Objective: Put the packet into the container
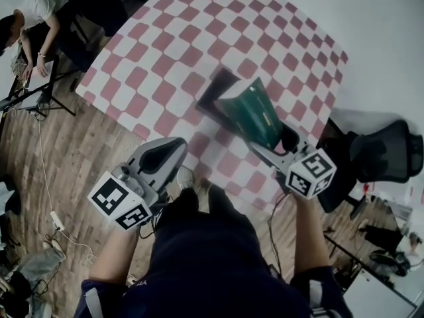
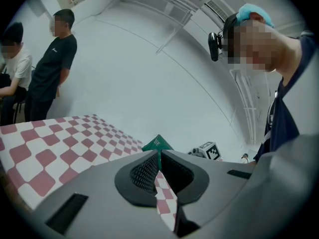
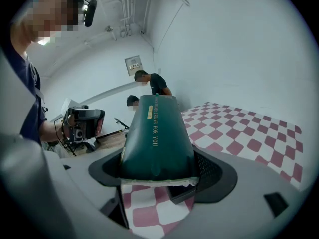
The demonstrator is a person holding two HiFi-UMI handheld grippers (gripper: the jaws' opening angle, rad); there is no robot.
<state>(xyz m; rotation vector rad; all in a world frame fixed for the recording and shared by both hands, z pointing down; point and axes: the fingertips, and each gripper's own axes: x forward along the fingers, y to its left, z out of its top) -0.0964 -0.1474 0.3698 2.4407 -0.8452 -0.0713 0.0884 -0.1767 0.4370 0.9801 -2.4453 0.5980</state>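
Note:
A dark green packet (image 1: 255,114) with gold print is clamped at its lower end in my right gripper (image 1: 277,144), which is shut on it. It is held tilted over the near right part of the checked table (image 1: 172,52). In the right gripper view the packet (image 3: 154,138) fills the jaws of that gripper (image 3: 159,176) and sticks out ahead. A dark, flat container (image 1: 213,90) lies on the cloth just beyond the packet, partly hidden by it. My left gripper (image 1: 171,148) hovers at the table's near edge, shut and empty. In its own view, past the left gripper (image 2: 159,157), the packet's tip (image 2: 157,143) shows.
The red-and-white checked cloth covers the whole table. A black office chair (image 1: 384,152) stands to the right. One person sits at a desk at the far left (image 1: 33,18) and another stands beside them (image 2: 52,66). Cables (image 1: 50,197) lie on the wooden floor.

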